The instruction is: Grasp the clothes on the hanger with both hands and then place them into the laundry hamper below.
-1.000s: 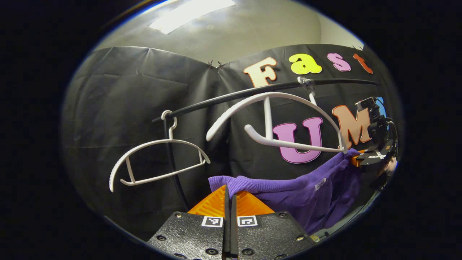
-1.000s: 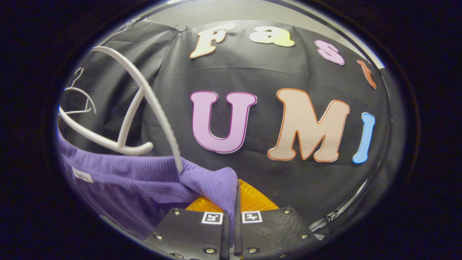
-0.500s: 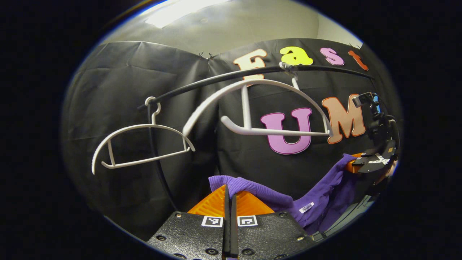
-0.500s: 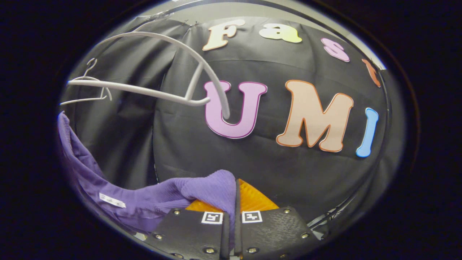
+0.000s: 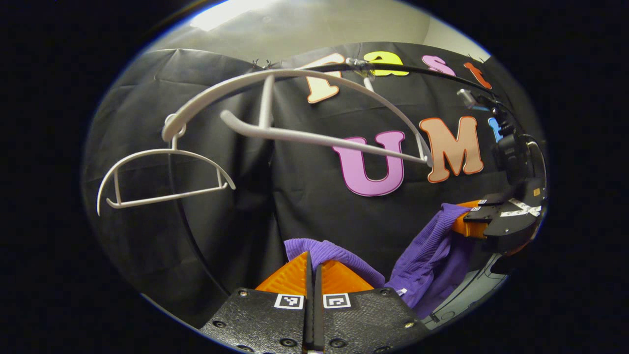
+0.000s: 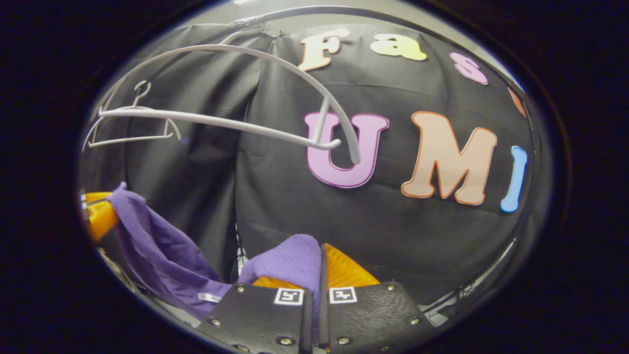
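Observation:
A purple ribbed garment (image 5: 427, 255) hangs free of the hanger, sagging between my two grippers. My left gripper (image 5: 312, 258) is shut on one folded edge of it at the bottom of the left gripper view. My right gripper (image 6: 322, 248) is shut on the other edge. In the left gripper view the right gripper (image 5: 467, 221) holds its bunch of cloth at the far right. The left gripper (image 6: 98, 216) sits at the left rim of the right gripper view, with the garment (image 6: 162, 250) drooping from it. The large white hanger (image 5: 304, 135) hangs bare above.
A black rail (image 5: 432, 73) carries the large hanger and a second, smaller bare white hanger (image 5: 162, 177) farther left. A black upright pole (image 5: 186, 236) stands behind. A pale curved edge (image 5: 467, 295) shows low on the right, under the cloth.
Both grippers have come down with the garment, which slipped off the large hanger's right end. The hanger now sits higher in both views and the cloth sags deeper.

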Demonstrator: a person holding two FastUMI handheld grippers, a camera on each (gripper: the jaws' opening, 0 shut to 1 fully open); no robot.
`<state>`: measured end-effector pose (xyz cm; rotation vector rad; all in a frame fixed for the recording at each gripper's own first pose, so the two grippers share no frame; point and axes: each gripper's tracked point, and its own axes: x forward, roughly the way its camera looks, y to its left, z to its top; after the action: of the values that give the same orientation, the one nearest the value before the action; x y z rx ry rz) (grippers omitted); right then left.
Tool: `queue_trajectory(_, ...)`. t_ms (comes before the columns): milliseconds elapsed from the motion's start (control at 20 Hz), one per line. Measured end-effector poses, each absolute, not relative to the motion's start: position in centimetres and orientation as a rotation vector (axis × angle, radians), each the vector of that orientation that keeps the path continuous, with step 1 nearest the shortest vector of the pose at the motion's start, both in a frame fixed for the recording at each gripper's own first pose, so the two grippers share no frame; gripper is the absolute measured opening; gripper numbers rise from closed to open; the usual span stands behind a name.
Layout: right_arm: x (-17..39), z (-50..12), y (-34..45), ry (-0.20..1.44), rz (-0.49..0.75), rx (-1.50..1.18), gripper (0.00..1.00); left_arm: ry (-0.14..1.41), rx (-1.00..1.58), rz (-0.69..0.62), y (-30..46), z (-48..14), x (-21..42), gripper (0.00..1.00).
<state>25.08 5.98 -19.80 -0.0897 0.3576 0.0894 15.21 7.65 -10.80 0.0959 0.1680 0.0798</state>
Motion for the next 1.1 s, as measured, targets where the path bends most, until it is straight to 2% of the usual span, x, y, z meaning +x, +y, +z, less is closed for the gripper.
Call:
queue_trajectory(250,23.8,-21.1,7.6,0.390,0.130,-0.079,0.05,0.260,0.062,0.049,6.7,-15.2,15.9,0.00)
queue_trajectory(600,21.2,-26.7,8.7,0.518,0.156,-0.094,0.05,0.418,0.025,0.025,5.9,-21.4,15.5,0.00)
queue_trajectory(1100,17.7,-32.7,9.3,0.679,0.196,-0.131,0.06,0.627,-0.040,0.023,5.1,-27.0,14.0,0.01)
